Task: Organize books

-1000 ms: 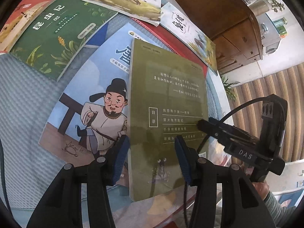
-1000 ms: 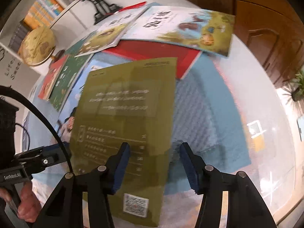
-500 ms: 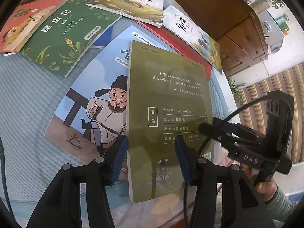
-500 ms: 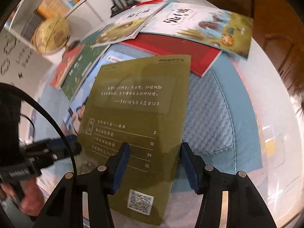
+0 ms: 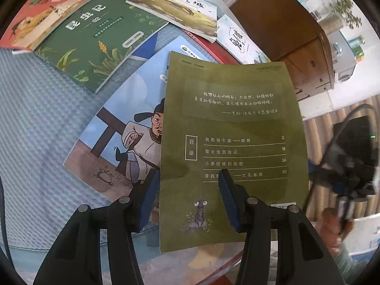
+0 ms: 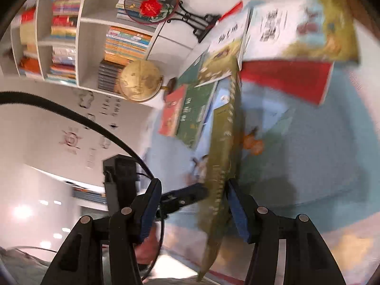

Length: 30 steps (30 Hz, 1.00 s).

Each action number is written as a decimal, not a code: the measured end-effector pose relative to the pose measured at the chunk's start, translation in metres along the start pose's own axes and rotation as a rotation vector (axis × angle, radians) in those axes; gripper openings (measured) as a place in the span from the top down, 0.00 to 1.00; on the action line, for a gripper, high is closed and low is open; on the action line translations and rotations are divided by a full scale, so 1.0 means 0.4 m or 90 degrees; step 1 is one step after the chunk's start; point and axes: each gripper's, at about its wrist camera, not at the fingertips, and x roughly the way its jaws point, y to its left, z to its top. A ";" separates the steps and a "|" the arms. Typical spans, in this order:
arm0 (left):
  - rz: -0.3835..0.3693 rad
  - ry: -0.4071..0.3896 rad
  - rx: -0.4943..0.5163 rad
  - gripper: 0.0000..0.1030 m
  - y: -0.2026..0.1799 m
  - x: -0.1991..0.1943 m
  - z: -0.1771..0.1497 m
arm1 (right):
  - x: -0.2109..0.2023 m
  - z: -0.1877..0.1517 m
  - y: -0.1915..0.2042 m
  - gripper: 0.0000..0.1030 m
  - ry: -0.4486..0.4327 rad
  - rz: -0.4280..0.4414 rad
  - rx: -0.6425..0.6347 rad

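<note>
Table [image 5: 35, 123] w/ blue textured cloth; bookshelf [image 6: 71, 35] and globe [image 6: 140, 80] past its far edge. Olive book [image 5: 232, 142] lifted off the table, over the blue cartoon book [image 5: 123, 128], hiding its right side. Back cover reads 目录, pp 2/18/34/50. Green book [image 5: 95, 38]: 昆虫记 02. Left gripper [image 5: 187, 190] jaws wide, astride the olive book's left edge. Right gripper [image 6: 192, 204] jaws wide, book edge-on between, blurred.
</note>
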 end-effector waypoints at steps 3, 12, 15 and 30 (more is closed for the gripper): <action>-0.009 0.000 -0.014 0.54 0.023 -0.010 0.000 | 0.043 0.006 0.010 0.46 0.017 -0.061 -0.013; 0.010 -0.076 -0.055 0.54 0.082 -0.156 -0.032 | 0.116 0.014 0.299 0.42 0.045 -0.033 -0.189; 0.004 -0.112 -0.086 0.54 0.129 -0.226 -0.055 | 0.200 0.010 0.379 0.37 0.088 0.017 -0.227; 0.058 -0.181 -0.307 0.55 0.427 -0.322 -0.173 | 0.444 -0.051 0.243 0.37 0.207 -0.241 -0.251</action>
